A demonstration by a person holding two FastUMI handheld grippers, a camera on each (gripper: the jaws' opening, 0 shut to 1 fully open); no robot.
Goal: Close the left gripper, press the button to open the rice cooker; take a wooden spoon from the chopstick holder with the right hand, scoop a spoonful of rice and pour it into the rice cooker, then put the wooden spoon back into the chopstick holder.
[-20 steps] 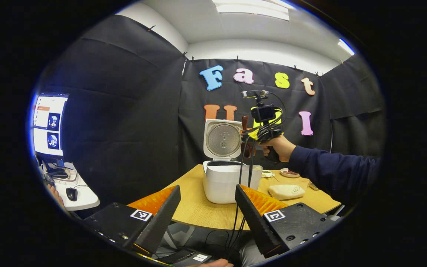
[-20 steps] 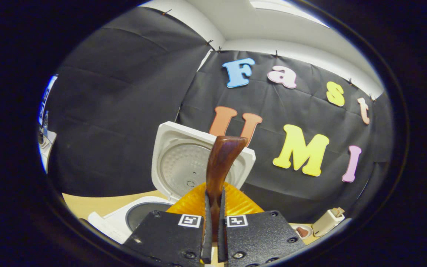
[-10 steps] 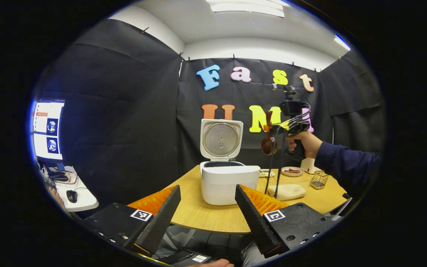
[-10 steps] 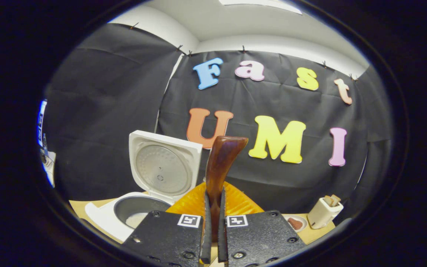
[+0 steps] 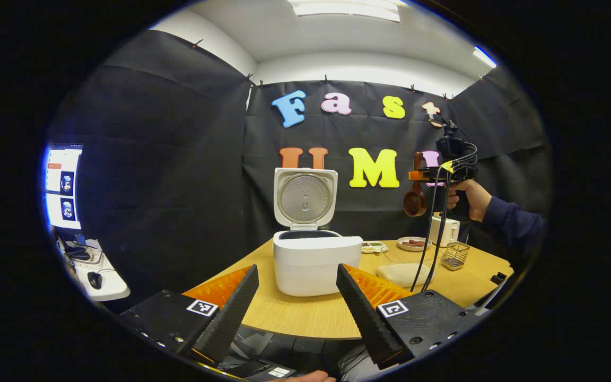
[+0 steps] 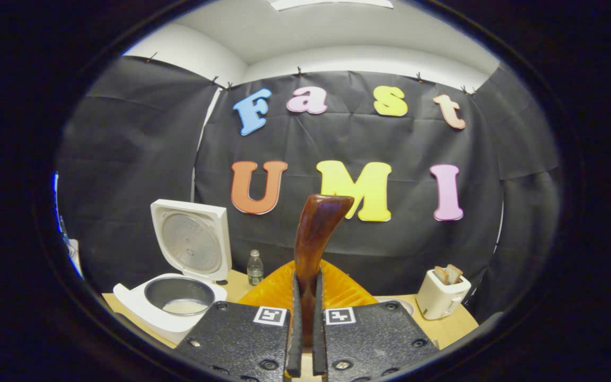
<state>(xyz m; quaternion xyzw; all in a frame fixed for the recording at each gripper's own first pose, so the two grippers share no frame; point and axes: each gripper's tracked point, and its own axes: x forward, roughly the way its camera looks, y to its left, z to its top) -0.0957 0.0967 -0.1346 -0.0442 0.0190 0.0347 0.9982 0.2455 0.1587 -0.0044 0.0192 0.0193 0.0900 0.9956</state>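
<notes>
Black left gripper [image 5: 296, 302]: fingers spread wide, holding nothing, low at the near table edge.
Right gripper [image 6: 305, 339]: clamped on wooden spoon [image 6: 313, 239] handle; in the left gripper view, held high, bowl hanging down, above the far right of the table.
Rice cooker [image 5: 316, 260]: lid up, white, on wooden table [image 5: 305, 318]; rice in inner pot [image 6: 181, 297].
Chopstick holder [image 5: 454, 256]: wire basket, right side, near toaster [image 6: 441, 294].
Far: water bottle [image 6: 254, 268] behind cooker.
</notes>
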